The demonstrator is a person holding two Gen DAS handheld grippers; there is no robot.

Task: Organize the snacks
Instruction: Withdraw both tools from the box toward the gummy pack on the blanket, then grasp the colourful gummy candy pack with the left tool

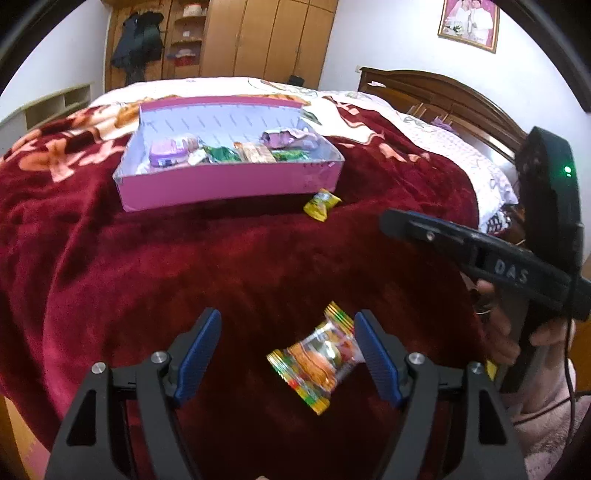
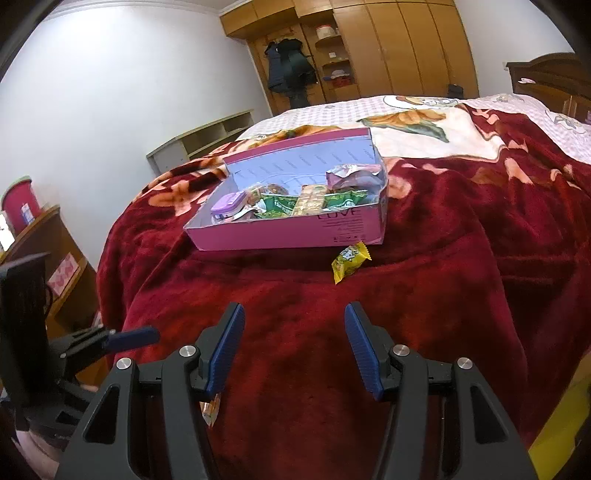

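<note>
**Two views over the bed, one wrapped snack between my left tongs**

From my left wrist I see the left tongs standing apart over the red blanket, with a striped clear-wrapped snack lying between the blue pads; its far end sits against the right-hand pad, the other pad is well clear of it, so nothing is clamped; the right wrist view shows only a sliver of that wrapper, low behind its own left finger. The left view also catches the right device from the side, a hand on its grip and a green light on its body.

From my right wrist I see the right tongs apart and empty above bare blanket; one blue pad of the left tongs pokes in at the left edge; a red bin on a wooden shelf shows here only.

Both views show the pink box further up the bed, holding green packets, a purple tin and a crumpled purple bag; a yellow snack packet lies on the blanket just beside the box's near right corner, outside it. Behind stand a wooden wardrobe with dark coats hanging and the headboard; a framed picture appears in the left view alone.
</note>
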